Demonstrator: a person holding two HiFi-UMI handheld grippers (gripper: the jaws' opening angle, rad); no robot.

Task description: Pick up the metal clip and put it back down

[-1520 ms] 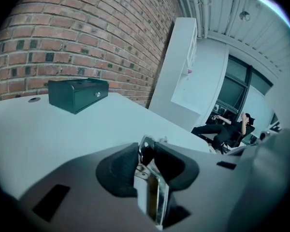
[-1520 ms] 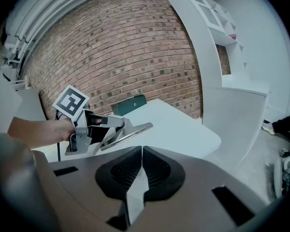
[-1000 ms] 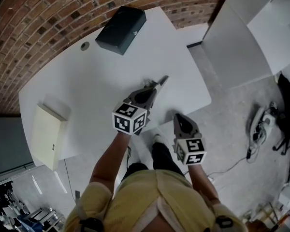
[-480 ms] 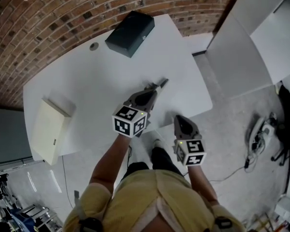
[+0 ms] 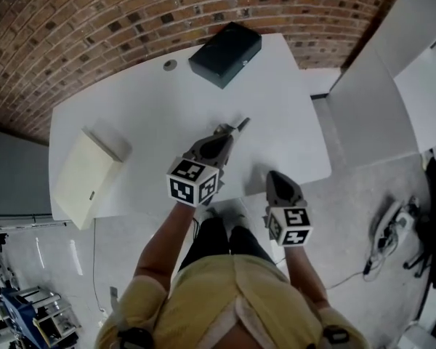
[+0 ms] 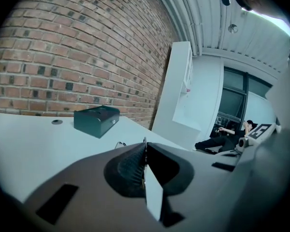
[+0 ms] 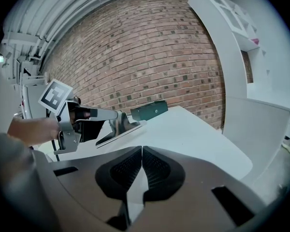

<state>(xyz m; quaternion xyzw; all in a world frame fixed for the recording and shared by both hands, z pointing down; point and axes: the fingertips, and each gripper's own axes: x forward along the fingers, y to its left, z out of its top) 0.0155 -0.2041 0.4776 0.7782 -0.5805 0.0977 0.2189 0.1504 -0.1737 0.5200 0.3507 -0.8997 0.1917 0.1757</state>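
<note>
Metal clip (image 5: 240, 124): pinched at the very tip of the left gripper (image 5: 229, 131), with a short grey tab sticking out ahead of the jaws. It looks to be clear of the white table (image 5: 131, 137) below.
Left gripper: the jaws are pressed together on the clip. In its own view only a thin edge shows between the pads.
Right gripper (image 5: 276, 176): the jaws are together with nothing between them. It hangs to the right of the left gripper and behind its tips, about at the table's near edge.
Nearer hand: the left one, since it has the clip. The right is well apart from it.
Clip's long axis: seems to carry on along the line of the left jaws, forward and tilted a little downward. It is too small to tell which end is the mouth.
Clip points: straight ahead of the left tips, away from the person. The dark box (image 5: 225, 54) sits farther ahead and slightly left.
Step in hand: the pick-up looks done, and setting the clip back down is what remains.
Coming move: I judge it goes straight down from the tips onto the bare table beneath, and then the jaws part.
Risk: the hold is at the tip only, so the clip could twist as it touches down.
</note>
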